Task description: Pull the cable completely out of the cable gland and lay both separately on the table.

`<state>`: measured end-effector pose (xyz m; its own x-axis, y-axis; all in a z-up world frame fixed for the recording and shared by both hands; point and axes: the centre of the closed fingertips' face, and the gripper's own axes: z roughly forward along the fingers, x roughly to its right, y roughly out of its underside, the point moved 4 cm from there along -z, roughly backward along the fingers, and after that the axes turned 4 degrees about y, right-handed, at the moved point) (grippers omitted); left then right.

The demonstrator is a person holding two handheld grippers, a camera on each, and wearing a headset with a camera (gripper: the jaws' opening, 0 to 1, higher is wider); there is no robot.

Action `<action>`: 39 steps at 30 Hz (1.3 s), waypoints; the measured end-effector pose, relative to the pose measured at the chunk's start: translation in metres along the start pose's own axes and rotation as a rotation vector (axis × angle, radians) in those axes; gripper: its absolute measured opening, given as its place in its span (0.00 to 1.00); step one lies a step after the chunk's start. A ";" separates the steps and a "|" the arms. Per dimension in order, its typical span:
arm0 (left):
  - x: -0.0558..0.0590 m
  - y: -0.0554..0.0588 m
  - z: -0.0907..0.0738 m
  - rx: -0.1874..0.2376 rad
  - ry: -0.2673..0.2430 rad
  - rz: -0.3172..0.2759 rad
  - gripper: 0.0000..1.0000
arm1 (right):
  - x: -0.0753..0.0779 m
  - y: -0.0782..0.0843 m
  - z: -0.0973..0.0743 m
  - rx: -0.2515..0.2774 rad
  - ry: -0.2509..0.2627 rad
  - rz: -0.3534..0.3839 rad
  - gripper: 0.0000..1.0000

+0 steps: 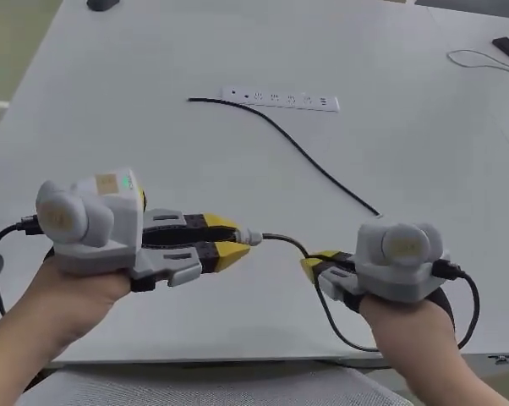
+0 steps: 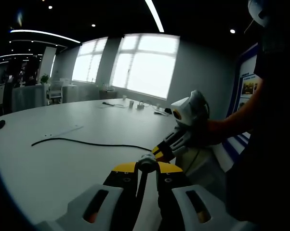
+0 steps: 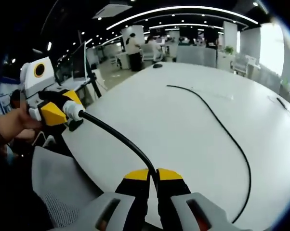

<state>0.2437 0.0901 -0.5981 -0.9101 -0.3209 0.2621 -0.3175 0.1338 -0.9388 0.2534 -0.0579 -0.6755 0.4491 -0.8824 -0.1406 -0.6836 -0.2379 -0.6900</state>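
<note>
Closest in, the right gripper's (image 3: pixel 153 175) yellow jaw tips stand almost closed, pinching the black cable (image 3: pixel 113 132) a short way back from the fitting. Ahead of those tips the cable bows forward and across to the left gripper (image 1: pixel 229 238). That gripper's jaws are clamped on the pale cable gland (image 1: pixel 249 237) — the gland's nose pokes just past the tips, and the cable enters it there. Both tools hover above the near edge of the white table (image 1: pixel 153 135), tip facing tip, with a short curved span of cable between them. I cannot tell whether any cable runs back between the left jaws behind the gland.

The step in hand looks like the pull itself, barely begun, since the cable sits in the gland. To do it well:

- Fix the gland hand in place and draw the right gripper straight back along the gland's axis.
- Let the span go straight and taut before real force goes in. Pulling with the bend in it would likely jam the cable against the gland's mouth.
- If the pinch slips, regrip closer to the gland rather than squeeze harder.

Beyond the right gripper the rest of the cable lies in a long curve over the table — its far end just beside a white power strip (image 1: pixel 280 99), well clear of both tools.
</note>
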 end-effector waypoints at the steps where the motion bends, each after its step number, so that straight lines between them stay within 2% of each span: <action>1: 0.000 0.000 0.000 0.000 0.001 -0.001 0.15 | 0.002 0.002 0.001 -0.007 0.005 0.006 0.00; 7: -0.001 0.000 0.001 -0.004 0.005 -0.002 0.15 | 0.002 0.008 0.003 -0.021 -0.003 0.036 0.00; 18: -0.003 -0.002 0.000 -0.001 0.005 -0.004 0.15 | 0.000 0.005 0.000 -0.015 -0.011 0.004 0.00; 23: -0.004 -0.003 -0.001 0.002 -0.001 -0.001 0.15 | -0.003 0.005 -0.003 -0.015 -0.020 -0.057 0.01; 24: -0.004 -0.004 -0.001 0.003 -0.003 0.001 0.15 | -0.003 0.002 -0.004 -0.002 -0.018 -0.108 0.01; 25: -0.005 -0.004 -0.002 0.004 -0.004 0.000 0.15 | -0.004 0.002 -0.005 -0.002 -0.020 -0.126 0.01; 34: -0.004 -0.007 -0.003 0.012 -0.007 -0.003 0.15 | -0.010 -0.008 -0.013 0.031 -0.017 -0.209 0.06; 37: -0.002 -0.007 -0.004 0.010 -0.006 -0.001 0.15 | -0.018 -0.015 -0.017 0.049 -0.030 -0.281 0.11; 39: -0.001 -0.007 -0.004 0.008 -0.007 0.000 0.15 | -0.026 -0.025 -0.022 0.100 -0.053 -0.358 0.15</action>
<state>0.2461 0.0934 -0.5907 -0.9084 -0.3275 0.2601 -0.3148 0.1261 -0.9407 0.2463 -0.0376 -0.6391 0.6806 -0.7275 0.0870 -0.4195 -0.4843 -0.7677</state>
